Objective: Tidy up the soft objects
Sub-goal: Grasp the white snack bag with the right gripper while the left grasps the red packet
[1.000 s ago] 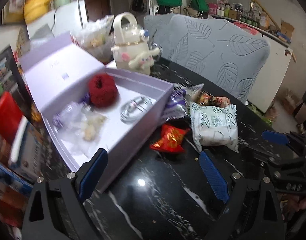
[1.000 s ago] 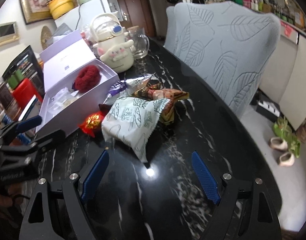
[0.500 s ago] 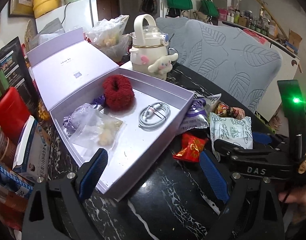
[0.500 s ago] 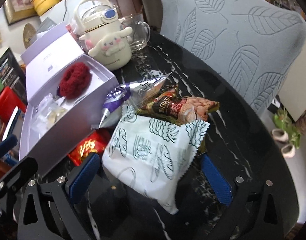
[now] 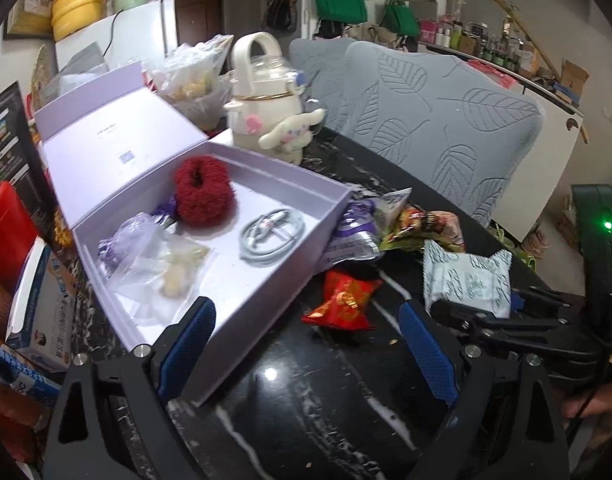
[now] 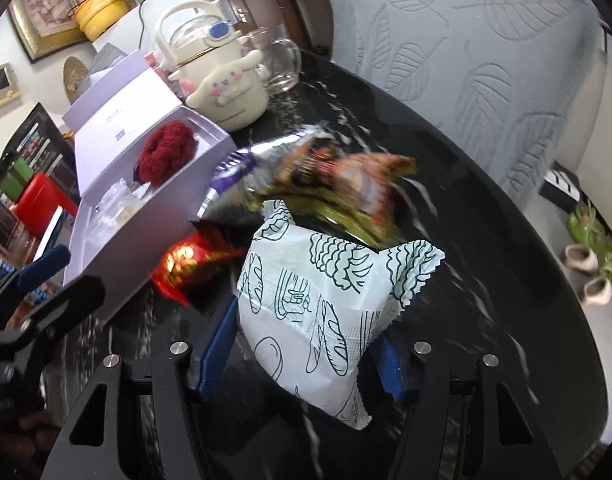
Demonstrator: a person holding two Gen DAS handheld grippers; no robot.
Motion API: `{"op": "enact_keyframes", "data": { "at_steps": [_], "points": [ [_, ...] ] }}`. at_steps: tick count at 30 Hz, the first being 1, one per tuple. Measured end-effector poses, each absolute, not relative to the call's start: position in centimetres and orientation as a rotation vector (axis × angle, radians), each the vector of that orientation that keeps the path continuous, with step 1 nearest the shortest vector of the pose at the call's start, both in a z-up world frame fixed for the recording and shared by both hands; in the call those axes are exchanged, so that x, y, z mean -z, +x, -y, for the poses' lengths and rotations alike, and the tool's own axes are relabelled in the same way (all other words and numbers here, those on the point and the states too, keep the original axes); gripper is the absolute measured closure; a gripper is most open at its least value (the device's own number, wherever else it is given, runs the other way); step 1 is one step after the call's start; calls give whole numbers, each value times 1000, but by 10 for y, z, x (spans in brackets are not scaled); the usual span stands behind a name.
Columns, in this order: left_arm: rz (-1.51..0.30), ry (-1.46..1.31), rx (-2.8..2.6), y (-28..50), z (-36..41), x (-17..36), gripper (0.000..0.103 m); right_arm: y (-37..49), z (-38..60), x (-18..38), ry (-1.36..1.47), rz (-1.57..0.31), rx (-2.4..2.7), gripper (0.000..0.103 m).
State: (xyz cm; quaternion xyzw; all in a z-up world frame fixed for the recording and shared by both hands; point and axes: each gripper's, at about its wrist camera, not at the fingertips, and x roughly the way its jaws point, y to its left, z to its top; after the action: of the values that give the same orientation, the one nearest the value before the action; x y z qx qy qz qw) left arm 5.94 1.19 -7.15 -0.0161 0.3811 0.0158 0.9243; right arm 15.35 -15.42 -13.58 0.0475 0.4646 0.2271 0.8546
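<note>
Bread packet (image 6: 322,312), right-view-only glass mug (image 6: 280,62)

bread packet (image 6: 318,304): white, dark green line drawings
box (image 5: 266,280): pale lilac
scrunchie (image 5: 202,196): deep red
small packet (image 5: 344,300): red, gold print
worktop (image 5: 306,400): black, white veins
tool pads (image 5: 186,344): blue

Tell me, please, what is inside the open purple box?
The purple box holds a red fluffy scrunchie, a coiled grey cable and clear plastic bags. A purple item behind the scrunchie is mostly hidden.
</note>
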Motion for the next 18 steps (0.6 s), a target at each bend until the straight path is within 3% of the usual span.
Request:
{"op": "enact_keyframes", "data": {
  "at_steps": [5,11,16,18],
  "points": [
    [-775,-15,36,65,11,76,14,146,181,135,105,-985,-439,41],
    [-843,-16,60,82,27,96,30,148,207,136,141,-984,-413,40],
    [-897,-68,39,100,18,112,52,152,211,137,153,-983,-427,40],
    [-912,-67,33,106,16,117,55,153,211,138,163,-984,-431,40]
  ]
}}
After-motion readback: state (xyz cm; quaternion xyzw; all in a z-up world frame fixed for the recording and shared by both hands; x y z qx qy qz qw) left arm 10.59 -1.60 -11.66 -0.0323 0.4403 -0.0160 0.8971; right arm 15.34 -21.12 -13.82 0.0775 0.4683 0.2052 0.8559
